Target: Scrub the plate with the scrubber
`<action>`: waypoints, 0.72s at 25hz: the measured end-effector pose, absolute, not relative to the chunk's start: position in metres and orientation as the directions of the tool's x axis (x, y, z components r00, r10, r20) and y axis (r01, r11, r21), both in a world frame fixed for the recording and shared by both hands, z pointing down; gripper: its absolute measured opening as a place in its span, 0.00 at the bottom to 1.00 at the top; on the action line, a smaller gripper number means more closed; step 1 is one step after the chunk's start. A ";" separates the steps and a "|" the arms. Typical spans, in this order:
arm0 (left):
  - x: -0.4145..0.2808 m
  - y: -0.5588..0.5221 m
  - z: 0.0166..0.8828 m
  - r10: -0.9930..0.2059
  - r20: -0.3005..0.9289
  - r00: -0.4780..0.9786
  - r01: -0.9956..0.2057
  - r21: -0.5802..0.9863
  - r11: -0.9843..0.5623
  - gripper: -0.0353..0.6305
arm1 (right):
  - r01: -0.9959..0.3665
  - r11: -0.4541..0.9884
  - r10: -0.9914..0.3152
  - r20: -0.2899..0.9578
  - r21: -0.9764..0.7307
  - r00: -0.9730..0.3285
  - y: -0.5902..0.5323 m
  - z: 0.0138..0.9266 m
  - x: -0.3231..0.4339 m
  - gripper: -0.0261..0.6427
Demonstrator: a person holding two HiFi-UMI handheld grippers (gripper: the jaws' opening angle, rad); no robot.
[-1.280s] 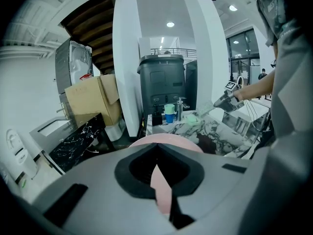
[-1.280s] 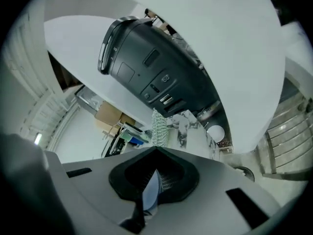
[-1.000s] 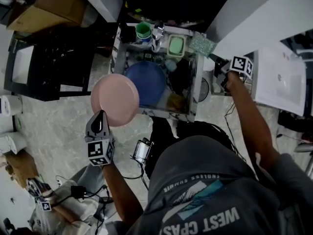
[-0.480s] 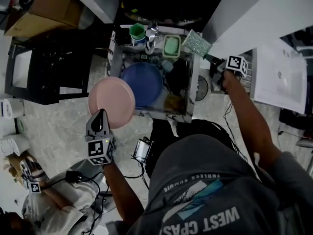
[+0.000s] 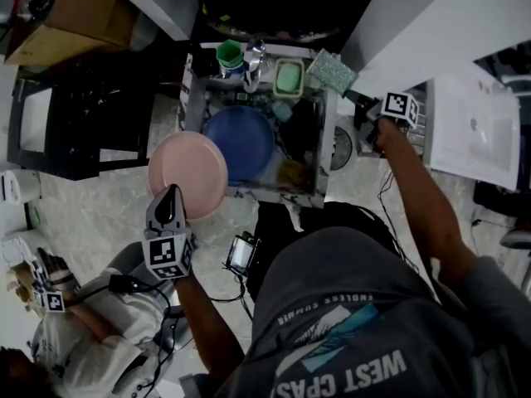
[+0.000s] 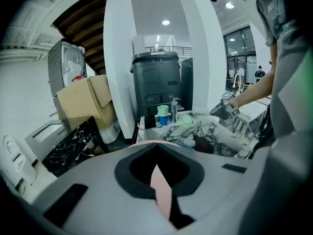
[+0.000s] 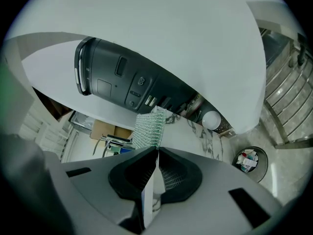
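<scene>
A pink plate [image 5: 187,175] hangs over the left rim of the sink [image 5: 330,152], clamped by its near edge in my left gripper [image 5: 172,204]. In the left gripper view that plate's edge [image 6: 161,192] runs thin and upright between the closed jaws of my left gripper [image 6: 159,156]. My right gripper [image 5: 358,104] is shut on a green sparkly scrubber [image 5: 332,71], held in the air over the sink's far right corner, apart from the plate. In the right gripper view the scrubber [image 7: 149,127] sticks out past my right gripper [image 7: 155,153].
A blue plate [image 5: 241,143] lies in the sink. A green cup [image 5: 230,54], a tap [image 5: 252,60] and a green soap dish [image 5: 289,79] stand along its back. A black table [image 5: 79,114] and cardboard box [image 5: 79,11] are left. Another person [image 5: 79,338] crouches lower left.
The scrubber in my right gripper has shifted a little left, toward the sink's back corner. The pink plate has drifted slightly left. The person at lower left has moved further into view.
</scene>
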State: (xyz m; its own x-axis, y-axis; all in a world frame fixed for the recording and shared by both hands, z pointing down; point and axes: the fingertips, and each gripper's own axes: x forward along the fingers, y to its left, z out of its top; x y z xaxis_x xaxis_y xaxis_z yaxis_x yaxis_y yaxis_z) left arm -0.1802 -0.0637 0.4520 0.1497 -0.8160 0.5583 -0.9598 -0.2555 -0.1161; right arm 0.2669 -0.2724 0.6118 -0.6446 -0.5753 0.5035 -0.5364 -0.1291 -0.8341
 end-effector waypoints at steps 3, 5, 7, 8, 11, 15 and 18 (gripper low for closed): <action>-0.181 -0.063 0.453 -0.813 0.563 0.150 -0.961 -0.112 -0.254 0.05 | -0.548 -0.109 -0.567 0.504 -0.830 -0.652 -0.272 0.609 0.265 0.09; -0.181 -0.063 0.451 -0.812 0.565 0.147 -0.961 -0.112 -0.252 0.05 | -0.553 -0.098 -0.564 0.504 -0.828 -0.654 -0.272 0.607 0.263 0.09; -0.181 -0.064 0.450 -0.814 0.561 0.149 -0.961 -0.113 -0.254 0.05 | -0.559 -0.094 -0.564 0.507 -0.824 -0.652 -0.272 0.607 0.263 0.09; -0.181 -0.064 0.449 -0.815 0.559 0.150 -0.960 -0.114 -0.255 0.05 | -0.562 -0.092 -0.564 0.508 -0.822 -0.651 -0.273 0.607 0.263 0.09; -0.181 -0.066 0.447 -0.818 0.556 0.149 -0.959 -0.119 -0.256 0.05 | -0.563 -0.082 -0.564 0.505 -0.822 -0.654 -0.273 0.605 0.262 0.10; -0.183 -0.067 0.444 -0.820 0.554 0.146 -0.959 -0.124 -0.255 0.05 | -0.558 -0.079 -0.560 0.500 -0.826 -0.661 -0.271 0.606 0.260 0.24; -0.184 -0.066 0.445 -0.818 0.557 0.144 -0.959 -0.124 -0.254 0.05 | -0.561 -0.076 -0.558 0.502 -0.824 -0.661 -0.270 0.606 0.259 0.24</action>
State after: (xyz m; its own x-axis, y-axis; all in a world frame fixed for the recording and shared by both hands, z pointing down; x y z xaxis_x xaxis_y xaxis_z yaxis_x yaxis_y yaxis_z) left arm -0.1843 -0.0662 0.4445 0.1444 -0.8177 0.5572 -0.9594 -0.2537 -0.1235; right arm 0.2594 -0.2704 0.6056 -0.6612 -0.5578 0.5017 -0.5615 -0.0756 -0.8240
